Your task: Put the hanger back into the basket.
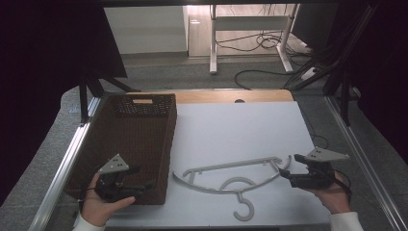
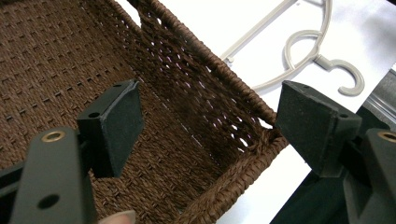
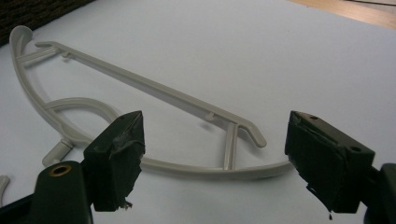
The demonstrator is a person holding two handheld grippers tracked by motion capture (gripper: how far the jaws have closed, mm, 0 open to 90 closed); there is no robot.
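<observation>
Hanger (image 1: 231,174) approached, not yet gripped.
Right gripper (image 1: 288,175) is held wide at its end; left gripper (image 1: 144,185), wide, over the basket (image 1: 166,144); closing is probably needed next.

Hanger (image 3: 154,88) hook end cut off at the right gripper view's left edge; in the left gripper view its arms run off the top. Basket (image 1: 144,144) near corner hidden behind left tongs (image 1: 144,185).
</observation>
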